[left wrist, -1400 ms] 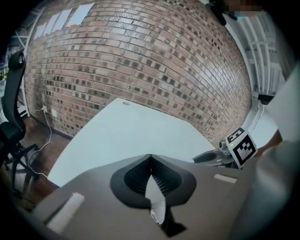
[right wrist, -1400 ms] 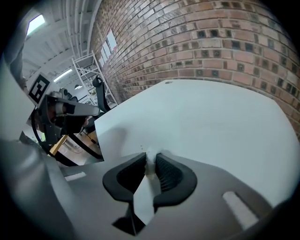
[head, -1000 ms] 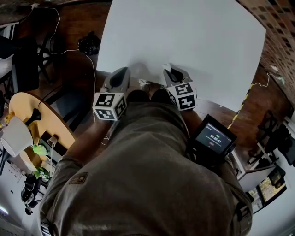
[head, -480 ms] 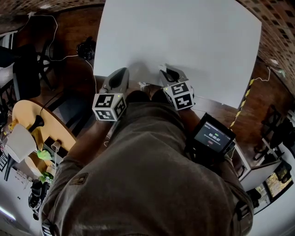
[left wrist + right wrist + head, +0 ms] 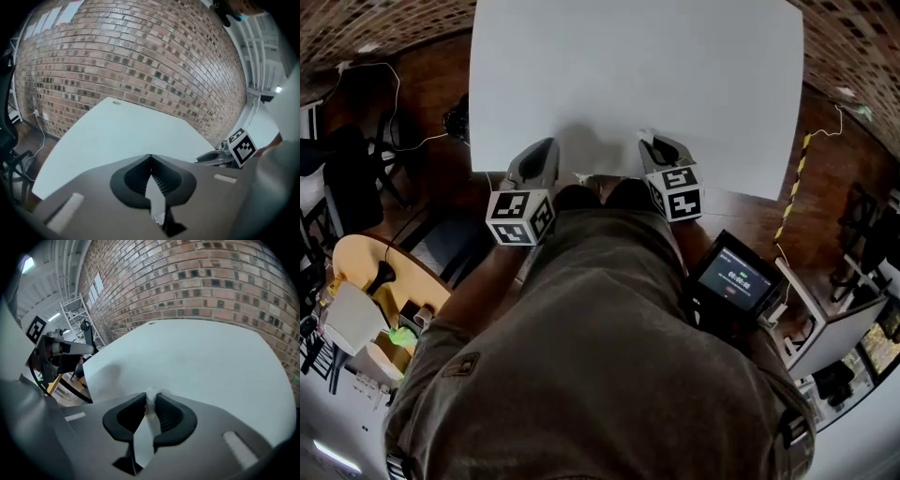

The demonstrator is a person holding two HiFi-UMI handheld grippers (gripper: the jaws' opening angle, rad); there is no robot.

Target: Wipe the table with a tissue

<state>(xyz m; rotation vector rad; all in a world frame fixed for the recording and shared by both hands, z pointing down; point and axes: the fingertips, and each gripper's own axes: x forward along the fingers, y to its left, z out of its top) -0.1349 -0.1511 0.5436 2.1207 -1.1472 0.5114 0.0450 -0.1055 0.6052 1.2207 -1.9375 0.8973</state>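
The white table (image 5: pixel 675 75) fills the upper head view; no marks show on its surface. Both grippers sit at its near edge, close to my body. My left gripper (image 5: pixel 546 148) points over the table (image 5: pixel 117 136) with its jaws closed tip to tip (image 5: pixel 150 158) and nothing between them. My right gripper (image 5: pixel 649 142) is shut (image 5: pixel 152 397) on a small white wad of tissue (image 5: pixel 151 401) pinched at the jaw tips, above the table's near part (image 5: pixel 201 362). The tissue is hidden in the head view.
A brick wall (image 5: pixel 140 56) runs behind the table. A round wooden table (image 5: pixel 375 272) with small items stands at the left, with a dark chair (image 5: pixel 347 169) and cables beside it. A screen device (image 5: pixel 733 278) is at my right hip. Striped tape (image 5: pixel 792 202) lies on the floor.
The head view has turned, so the table now sits more squarely ahead. Both grippers stay at the table's near edge, still shut.
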